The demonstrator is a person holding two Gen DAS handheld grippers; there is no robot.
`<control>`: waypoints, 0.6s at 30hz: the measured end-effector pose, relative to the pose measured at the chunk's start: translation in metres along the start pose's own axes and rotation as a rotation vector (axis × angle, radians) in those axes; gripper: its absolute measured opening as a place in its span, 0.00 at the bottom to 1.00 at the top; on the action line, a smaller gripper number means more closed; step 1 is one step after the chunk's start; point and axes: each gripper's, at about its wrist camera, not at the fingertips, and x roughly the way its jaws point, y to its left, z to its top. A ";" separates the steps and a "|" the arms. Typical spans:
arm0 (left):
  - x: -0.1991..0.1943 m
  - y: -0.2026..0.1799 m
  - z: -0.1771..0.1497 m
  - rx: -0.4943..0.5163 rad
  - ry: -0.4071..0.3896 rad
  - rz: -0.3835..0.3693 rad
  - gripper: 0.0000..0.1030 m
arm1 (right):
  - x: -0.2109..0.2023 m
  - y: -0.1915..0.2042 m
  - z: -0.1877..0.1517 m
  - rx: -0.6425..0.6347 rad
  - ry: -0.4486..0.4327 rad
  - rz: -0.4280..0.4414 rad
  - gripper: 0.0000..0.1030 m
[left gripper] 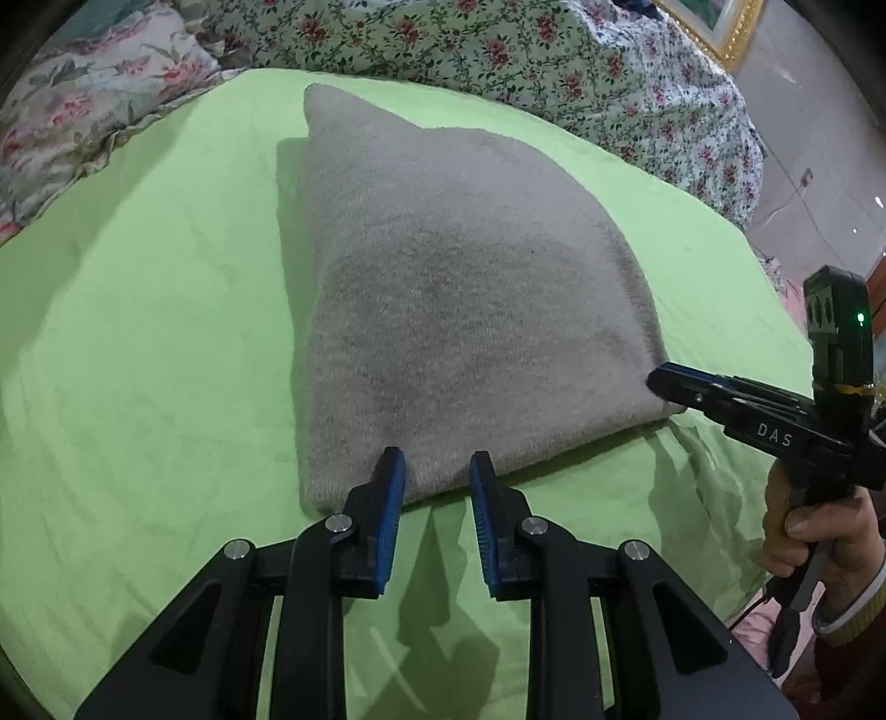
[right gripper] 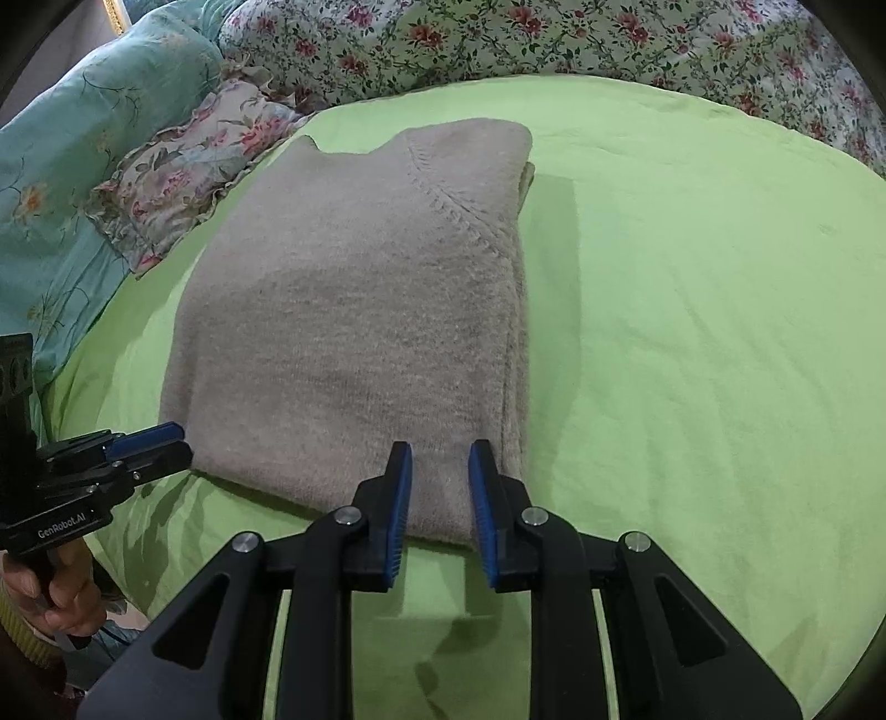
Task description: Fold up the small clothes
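Observation:
A folded grey knitted sweater (left gripper: 454,288) lies flat on a green sheet (left gripper: 138,332); it also shows in the right wrist view (right gripper: 354,310). My left gripper (left gripper: 437,465) is open, its blue-padded fingers over the sweater's near left edge with nothing between them. My right gripper (right gripper: 440,457) is open over the sweater's near right corner, holding nothing. The right gripper shows in the left wrist view (left gripper: 673,382) at the sweater's right corner. The left gripper shows in the right wrist view (right gripper: 158,443) at the left corner.
Floral bedding (right gripper: 498,39) is piled along the far side of the green sheet (right gripper: 692,332). A frilled floral pillow (right gripper: 183,166) and a teal quilt (right gripper: 66,166) lie at the left. A gold picture frame (left gripper: 720,27) leans at the far right.

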 end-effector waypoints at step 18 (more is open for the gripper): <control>-0.065 0.005 -0.043 -0.041 -0.009 0.157 0.80 | -0.069 -0.010 -0.056 0.115 0.021 -0.001 0.39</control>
